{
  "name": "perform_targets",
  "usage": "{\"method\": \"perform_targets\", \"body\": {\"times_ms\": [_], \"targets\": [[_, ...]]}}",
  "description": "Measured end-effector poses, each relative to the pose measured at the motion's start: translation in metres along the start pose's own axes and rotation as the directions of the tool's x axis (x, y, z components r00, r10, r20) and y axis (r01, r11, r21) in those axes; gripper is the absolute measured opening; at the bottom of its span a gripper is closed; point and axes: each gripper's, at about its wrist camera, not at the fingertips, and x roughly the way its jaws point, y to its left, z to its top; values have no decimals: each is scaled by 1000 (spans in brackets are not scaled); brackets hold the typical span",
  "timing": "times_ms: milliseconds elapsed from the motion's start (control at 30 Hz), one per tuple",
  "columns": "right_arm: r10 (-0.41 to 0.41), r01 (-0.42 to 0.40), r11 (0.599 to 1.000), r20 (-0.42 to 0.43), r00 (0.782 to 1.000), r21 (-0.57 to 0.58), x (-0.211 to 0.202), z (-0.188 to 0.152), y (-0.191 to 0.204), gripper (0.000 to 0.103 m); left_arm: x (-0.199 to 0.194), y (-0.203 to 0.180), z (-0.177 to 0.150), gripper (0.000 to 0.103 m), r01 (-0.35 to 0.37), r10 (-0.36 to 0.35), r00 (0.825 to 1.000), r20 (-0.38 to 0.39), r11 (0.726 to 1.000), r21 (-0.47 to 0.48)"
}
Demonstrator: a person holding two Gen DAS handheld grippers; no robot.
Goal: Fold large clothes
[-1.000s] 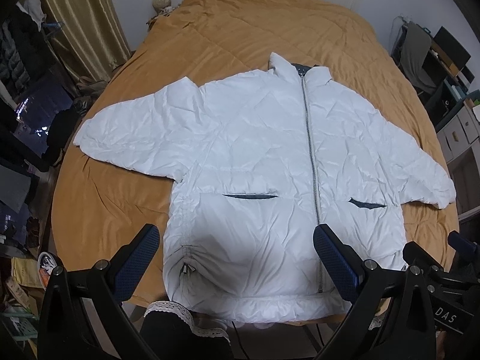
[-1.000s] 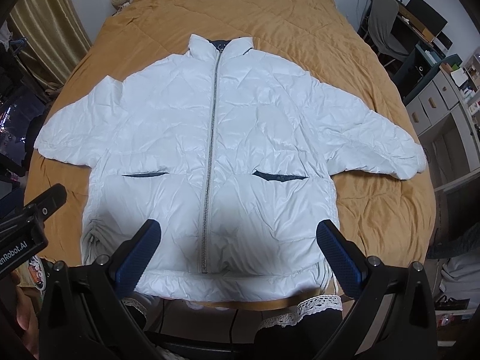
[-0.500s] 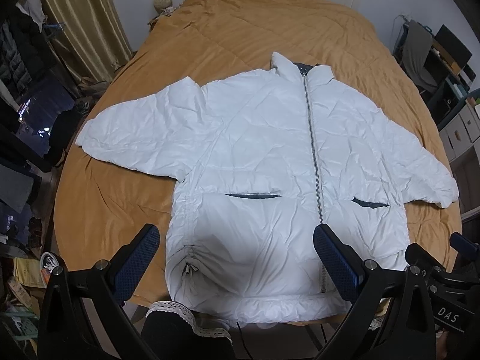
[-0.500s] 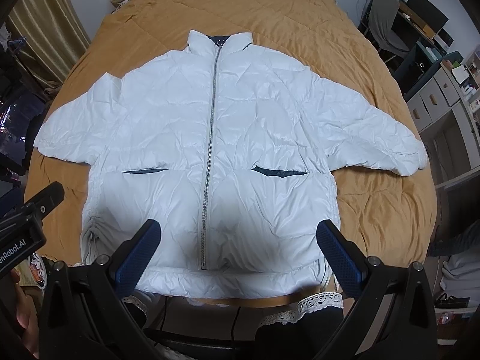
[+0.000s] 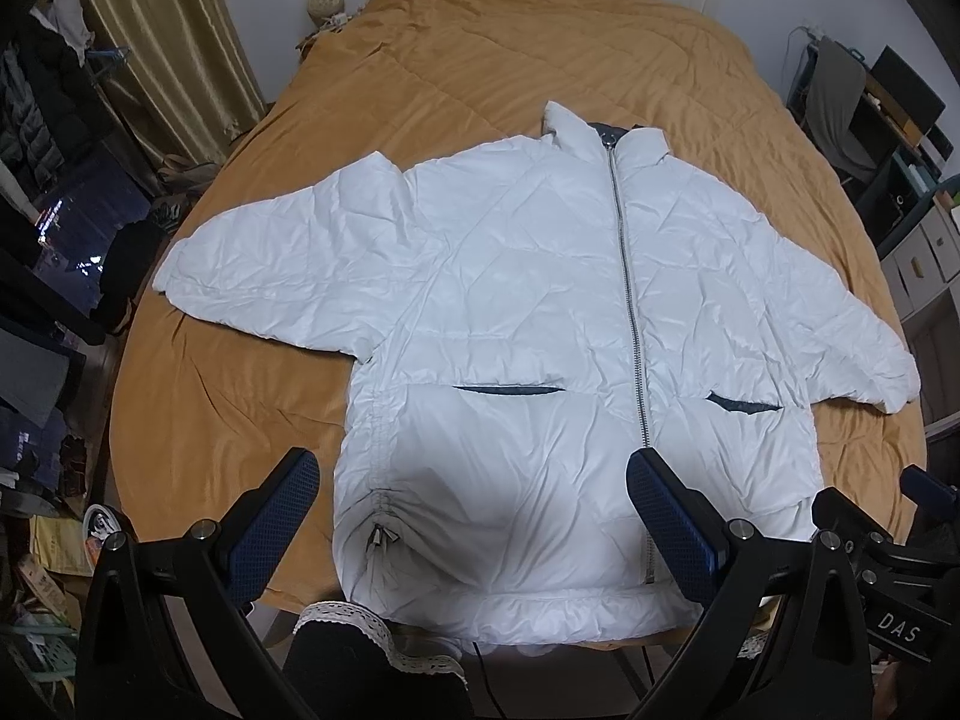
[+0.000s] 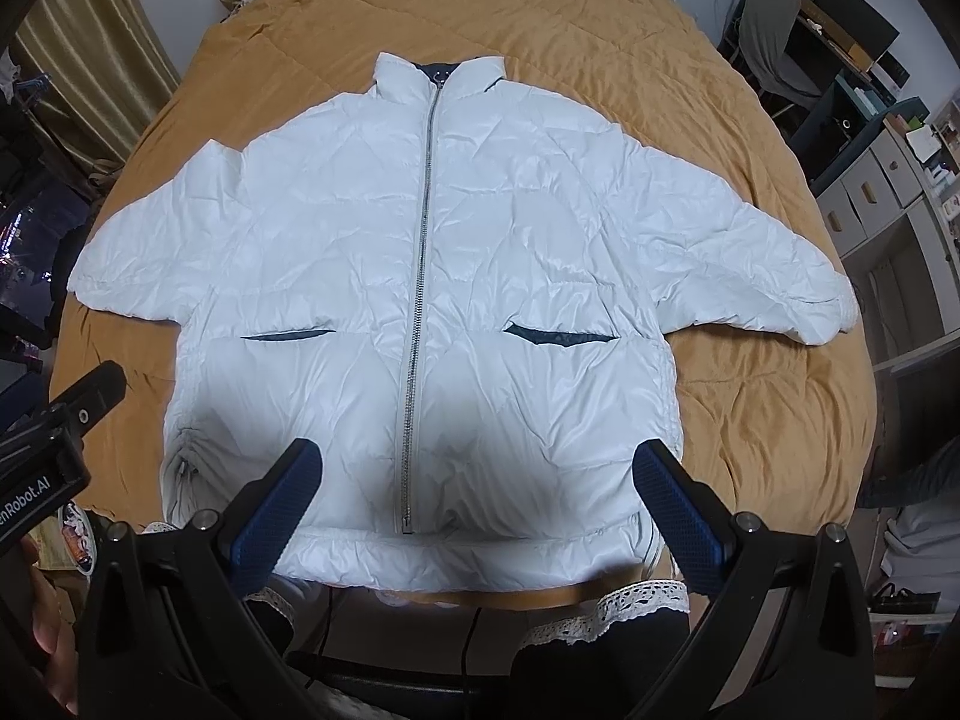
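I stand at the foot of a bed (image 5: 510,60) in a home bedroom, its mustard quilt (image 6: 480,6) spread wide. Gold curtains (image 5: 162,42) hang left; drawer units (image 6: 876,192) and a draped chair (image 6: 774,18) crowd the right.

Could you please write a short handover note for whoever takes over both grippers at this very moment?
Left gripper: open, empty, above the jacket's hem.
Right gripper: open, empty, also above the hem.
White puffer jacket: flat, front up and zipped, on the orange bedspread; collar away from you, both sleeves spread out sideways, hem at the near edge.
Done: jacket laid out; no fold made.
Left: probably fold the sleeves in, then fold the body.
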Motion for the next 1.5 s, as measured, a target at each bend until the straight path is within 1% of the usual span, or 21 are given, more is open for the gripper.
{"method": "perform_targets", "body": {"times_ms": [1500], "targets": [[8, -8, 1000, -45, 999, -9, 8, 0, 3, 103, 4, -1, -9, 102, 4, -4, 1000, -19, 1000, -5]]}}
